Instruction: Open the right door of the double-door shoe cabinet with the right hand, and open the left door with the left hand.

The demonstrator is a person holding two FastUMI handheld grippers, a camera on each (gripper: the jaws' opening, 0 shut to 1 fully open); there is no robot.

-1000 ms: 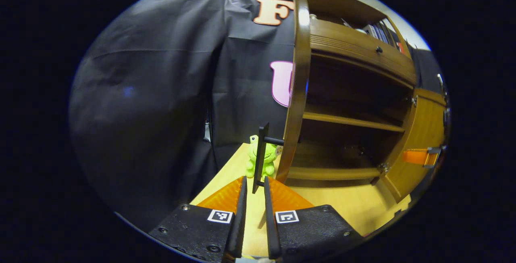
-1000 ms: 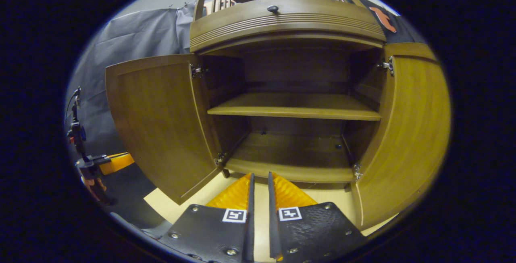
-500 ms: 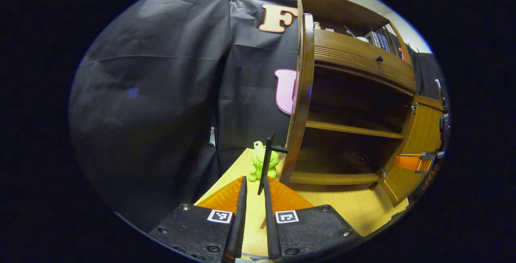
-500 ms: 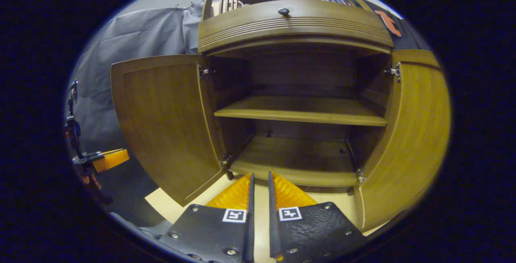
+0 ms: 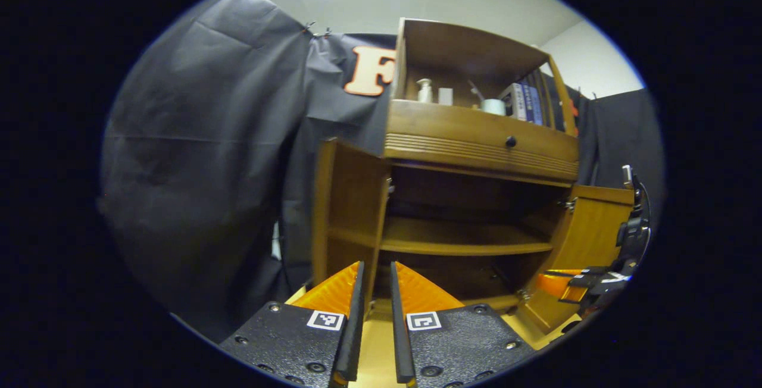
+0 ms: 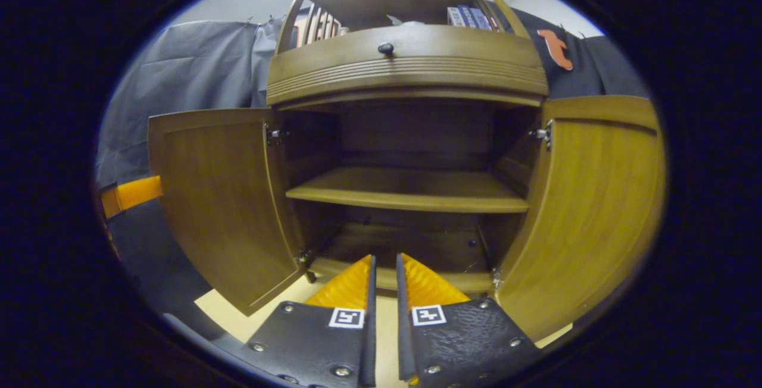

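- Shoe cabinet [image 6: 411, 66] stands on a pale tabletop [image 6: 229, 310], black cloth wall behind it. All places below are given from the cabinet.
- Left door [image 6: 220, 197] swung wide out from the cabinet's left edge, inner face showing in the right gripper view; in the left gripper view it [image 5: 348, 215] is seen more edge-on.
- Right door [image 6: 589, 209] likewise swung out from the cabinet's right edge, hinges visible at its top and bottom corners.
- Inside the cabinet: one middle shelf [image 6: 411, 188] and a floor board below it, both bare (interior is dim).
- Above the doors, a drawer front with a small dark knob [image 6: 386, 49]. On the cabinet's top shelf: books [image 5: 524, 102], a white cup [image 5: 493, 106], a small pump bottle [image 5: 424, 89].
- Right gripper [image 6: 384, 278] sits in front of the cabinet's open middle, low, aimed at the bottom board. Fingers nearly together with a thin gap, nothing between them, touching no door.
- Left gripper [image 5: 376, 284] sits in front of the cabinet toward its left side, just off the left door's free edge. Narrow slit between the fingers, gripping nothing.
- In the left gripper view the right gripper's body appears by the right door's lower outer edge.
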